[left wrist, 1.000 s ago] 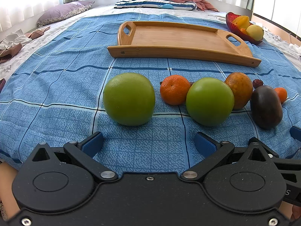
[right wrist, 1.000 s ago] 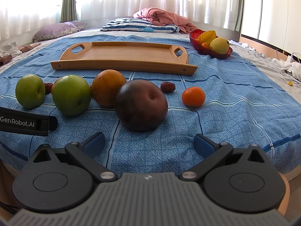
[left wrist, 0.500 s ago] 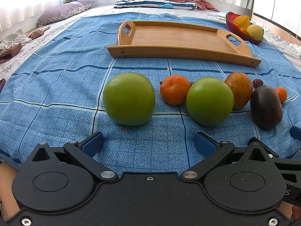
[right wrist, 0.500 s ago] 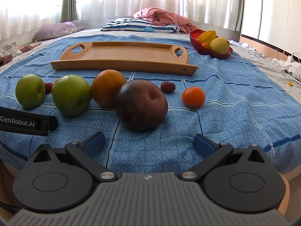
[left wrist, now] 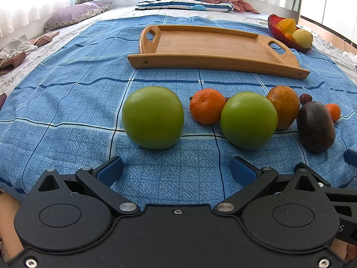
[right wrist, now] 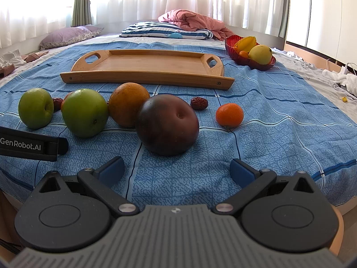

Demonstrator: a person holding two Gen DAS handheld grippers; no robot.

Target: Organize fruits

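Note:
Fruit lies in a row on the blue bedspread. In the left wrist view: a green apple (left wrist: 153, 117), a tangerine (left wrist: 207, 106), a second green apple (left wrist: 248, 120), an orange (left wrist: 283, 106) and a dark plum (left wrist: 315, 126). My left gripper (left wrist: 176, 170) is open and empty just short of the first apple. In the right wrist view the dark plum (right wrist: 167, 125) lies straight ahead, with the orange (right wrist: 128, 105), two green apples (right wrist: 84, 112) (right wrist: 35, 108), a small tangerine (right wrist: 229, 115) and a red date (right wrist: 199, 103). My right gripper (right wrist: 177, 170) is open and empty before the plum. An empty wooden tray (right wrist: 147, 63) lies behind.
A red bowl (right wrist: 247, 61) with yellow fruit sits at the back right, also in the left wrist view (left wrist: 287, 39). Pillows (right wrist: 165, 31) and a pink blanket (right wrist: 196, 22) lie at the bed's head. The left gripper's side (right wrist: 31, 144) shows at the right view's left edge.

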